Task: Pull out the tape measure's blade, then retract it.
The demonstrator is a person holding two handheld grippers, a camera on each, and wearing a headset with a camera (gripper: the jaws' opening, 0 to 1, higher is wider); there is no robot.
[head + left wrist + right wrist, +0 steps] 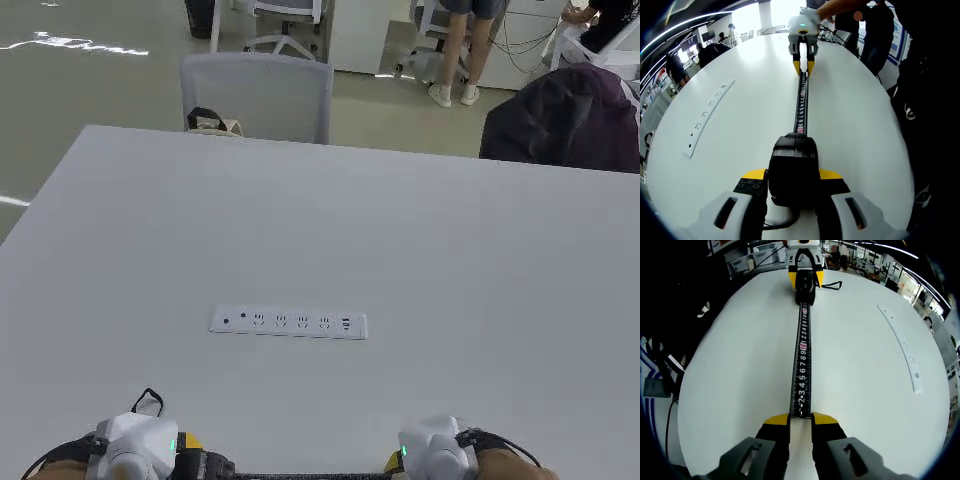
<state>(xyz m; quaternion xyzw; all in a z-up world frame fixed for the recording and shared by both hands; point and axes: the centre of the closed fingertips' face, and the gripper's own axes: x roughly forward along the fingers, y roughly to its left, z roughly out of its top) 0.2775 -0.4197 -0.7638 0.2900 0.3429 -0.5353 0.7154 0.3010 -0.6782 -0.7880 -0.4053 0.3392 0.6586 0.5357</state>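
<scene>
Yellow-tipped, the left tongs (793, 176) are closed about as wide as the black case (792, 167) of the tape measure and clamp it by its two flat sides, with the mouth of the case facing away toward the other hand. The right tongs (801, 420) are drawn in far narrower, their yellow tips nipping the free end of the blade (802, 350) just where the numbering begins. Between the two the blade runs out straight and taut, printed face up, low over the white surface (450, 250) and parallel to its near edge; whether it touches the surface along its run cannot be told. A black wrist loop (831, 286) lies on the surface just beside the case. Farther in from the near edge, a white power strip (288, 323) lies parallel to the blade and well apart from it. A grey chair (258, 95) stands at the far edge. The pull-out looks done, so the return is probably what remains. The case seems hard, compact and fairly weighty for its size, with smooth sides that call for a firm squeeze across the flats. The blade is likely thin sprung steel, stiff only while its curve holds, quick to kink if bent and keen at the edges. It is best held by the end hook and walked back slowly, since the spring may snatch it home.
</scene>
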